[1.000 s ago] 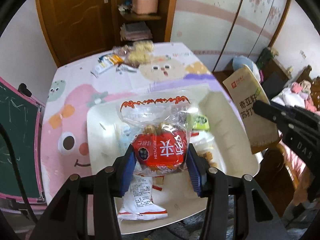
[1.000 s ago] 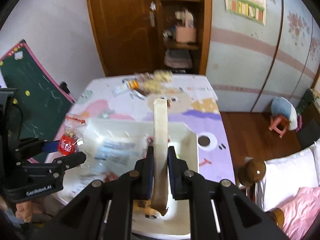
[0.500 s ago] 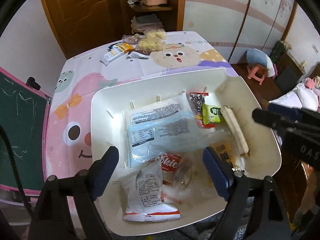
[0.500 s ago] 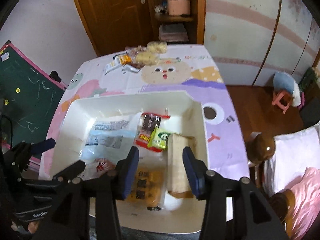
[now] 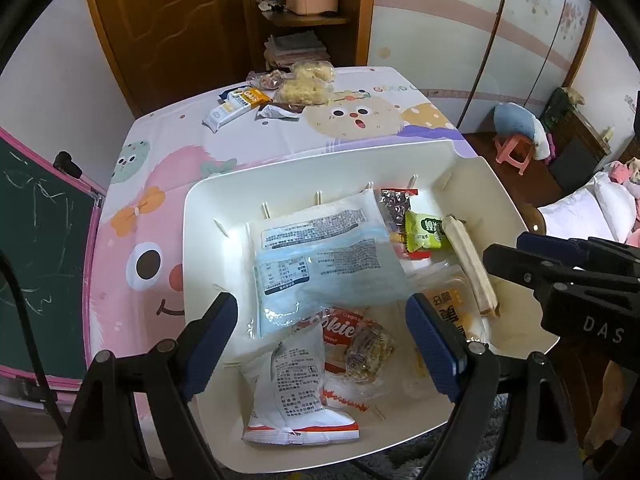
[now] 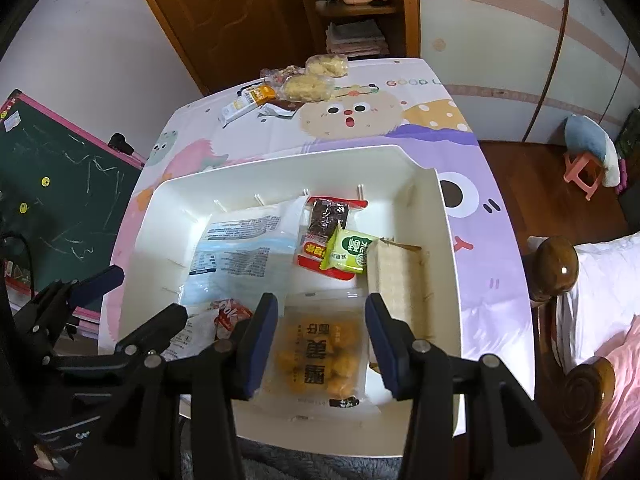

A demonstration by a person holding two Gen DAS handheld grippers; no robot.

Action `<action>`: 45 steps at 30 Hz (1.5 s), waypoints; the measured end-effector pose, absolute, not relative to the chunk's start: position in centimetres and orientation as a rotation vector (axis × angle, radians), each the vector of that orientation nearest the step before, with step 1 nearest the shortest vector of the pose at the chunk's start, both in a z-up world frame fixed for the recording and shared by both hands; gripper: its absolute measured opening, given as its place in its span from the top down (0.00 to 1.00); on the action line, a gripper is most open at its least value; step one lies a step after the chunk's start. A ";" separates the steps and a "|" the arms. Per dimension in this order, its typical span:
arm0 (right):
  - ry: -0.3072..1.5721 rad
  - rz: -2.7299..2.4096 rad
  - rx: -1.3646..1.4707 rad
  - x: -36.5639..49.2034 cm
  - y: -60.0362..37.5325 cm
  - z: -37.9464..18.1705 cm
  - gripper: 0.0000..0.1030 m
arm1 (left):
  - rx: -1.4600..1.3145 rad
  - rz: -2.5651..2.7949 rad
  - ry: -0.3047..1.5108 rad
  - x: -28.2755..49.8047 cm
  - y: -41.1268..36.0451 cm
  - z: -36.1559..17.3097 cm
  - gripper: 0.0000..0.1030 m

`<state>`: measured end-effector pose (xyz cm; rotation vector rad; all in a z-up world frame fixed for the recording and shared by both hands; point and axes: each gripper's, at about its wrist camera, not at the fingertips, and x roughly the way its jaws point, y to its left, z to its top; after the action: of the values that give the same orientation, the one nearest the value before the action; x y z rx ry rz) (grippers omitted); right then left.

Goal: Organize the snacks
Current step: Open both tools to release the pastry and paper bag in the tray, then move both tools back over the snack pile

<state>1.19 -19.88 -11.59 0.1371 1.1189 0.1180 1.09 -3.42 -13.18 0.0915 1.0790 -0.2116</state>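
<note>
Left wrist view: your left gripper (image 5: 320,344) hangs spread and empty over the white bin (image 5: 200,216). Beyond the bin, loose snacks (image 5: 276,96) wait; they're light, crinkly, slippery, so pinch mid-pack. Right gripper (image 6: 322,336) spread too.

Dim warm indoor light; sharp focus; strong fisheye bending, dark vignetted corners.

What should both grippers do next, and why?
Probably lift out and reach for the snack packets at the table's far end: the left gripper and right gripper stand open and empty above the white bin.
</note>
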 end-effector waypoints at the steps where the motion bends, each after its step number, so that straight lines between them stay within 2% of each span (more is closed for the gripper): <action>1: 1.117 0.118 0.137 1.1 -19.9 -11.5 0.55 | 0.091 -0.212 1.077 1.1 -3.4 -13.2 0.17; 21: 1.102 0.115 0.128 1.0 -19.6 -11.4 0.55 | 0.075 -0.191 1.034 1.0 -2.9 -12.2 0.17; 32: 1.066 0.120 0.111 3.9 -20.4 -9.8 0.55 | 0.065 -0.157 0.990 3.3 -1.9 -10.9 0.17; 38: 1.004 0.154 0.088 7.1 -20.8 -6.0 0.55 | 0.077 -0.132 0.907 6.7 -0.6 -6.8 0.17; 45: 0.887 0.166 -0.005 12.2 -21.0 1.4 0.55 | 0.088 -0.106 0.804 11.9 1.2 -0.4 0.16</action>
<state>12.21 -21.04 1.40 -0.0054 0.8870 0.1659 11.93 1.20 -0.35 0.0884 0.8043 -0.1063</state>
